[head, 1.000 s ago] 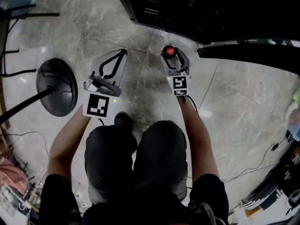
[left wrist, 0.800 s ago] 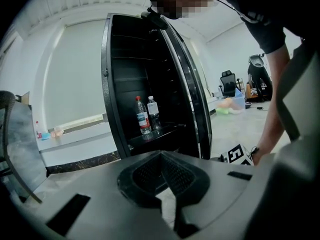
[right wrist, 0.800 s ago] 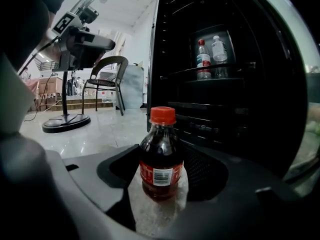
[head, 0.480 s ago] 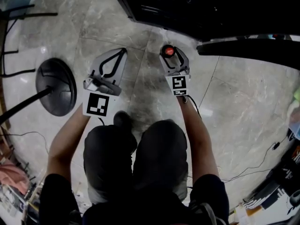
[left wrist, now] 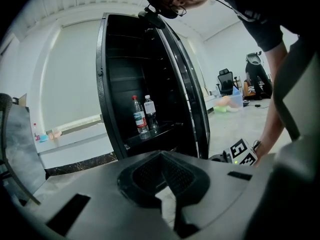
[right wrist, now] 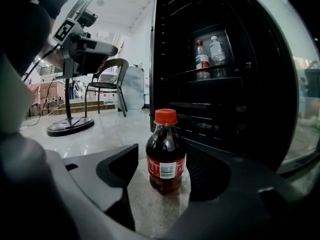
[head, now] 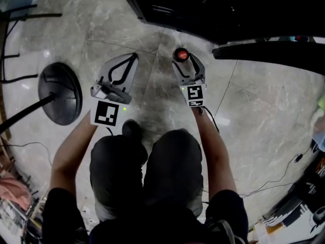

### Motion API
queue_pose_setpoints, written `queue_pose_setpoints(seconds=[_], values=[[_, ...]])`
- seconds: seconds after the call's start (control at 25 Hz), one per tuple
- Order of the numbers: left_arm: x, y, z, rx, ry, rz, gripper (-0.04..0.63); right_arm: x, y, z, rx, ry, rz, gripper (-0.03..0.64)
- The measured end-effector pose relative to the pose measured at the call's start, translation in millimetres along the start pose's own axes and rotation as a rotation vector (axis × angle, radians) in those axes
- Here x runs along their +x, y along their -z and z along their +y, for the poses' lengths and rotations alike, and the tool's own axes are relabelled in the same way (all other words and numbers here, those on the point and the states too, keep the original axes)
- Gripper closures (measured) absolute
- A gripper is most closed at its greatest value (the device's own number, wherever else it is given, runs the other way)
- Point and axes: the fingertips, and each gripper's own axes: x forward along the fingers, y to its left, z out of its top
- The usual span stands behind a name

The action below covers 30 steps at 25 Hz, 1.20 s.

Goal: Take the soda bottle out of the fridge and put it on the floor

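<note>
On the pale stone floor (head: pixel 254 116), just in front of the open black fridge (head: pixel 213 9), the soda bottle (head: pixel 181 54) stands upright on its own, red cap up, dark drink inside and a red label round its middle. My right hand-held gripper (head: pixel 189 65) is low at the floor with its jaws spread wide, one on each side of the bottle. In the right gripper view there is a clear gap between the bottle (right wrist: pixel 165 156) and the jaw on that view's left. On the other side the bottle overlaps the meshed pad, and I cannot tell whether they touch.

My left hand-held gripper (head: pixel 133 56) is off to the left, well apart from the bottle. Its jaws are drawn together at the tips and nothing is between them; only bare floor shows through the gap behind the tips.

Inside the fridge, two water bottles (right wrist: pixel 209 54) stand side by side on an upper shelf (right wrist: pixel 200 76). To my far left a round black stand base (head: pixel 61 93) rests on the floor.
</note>
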Motion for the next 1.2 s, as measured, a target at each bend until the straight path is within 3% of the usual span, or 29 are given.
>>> queue_pose_setpoints(seconds=[0.32,0.84,1.2], values=[[2,4,-5,-0.01,0.011,-0.003,0.572,-22,-17,3,0.001,-0.031,-0.026,0.342],[-2,-2,0,-0.011,-0.011,-0.011,0.572,-54,-65,-1,-0.054,-0.014,-0.104,0.597],[-9,-33,11,0.007,-0.036,-0.018,0.572,-73,-121,-8,-0.061,0.015,-0.126,0.597]])
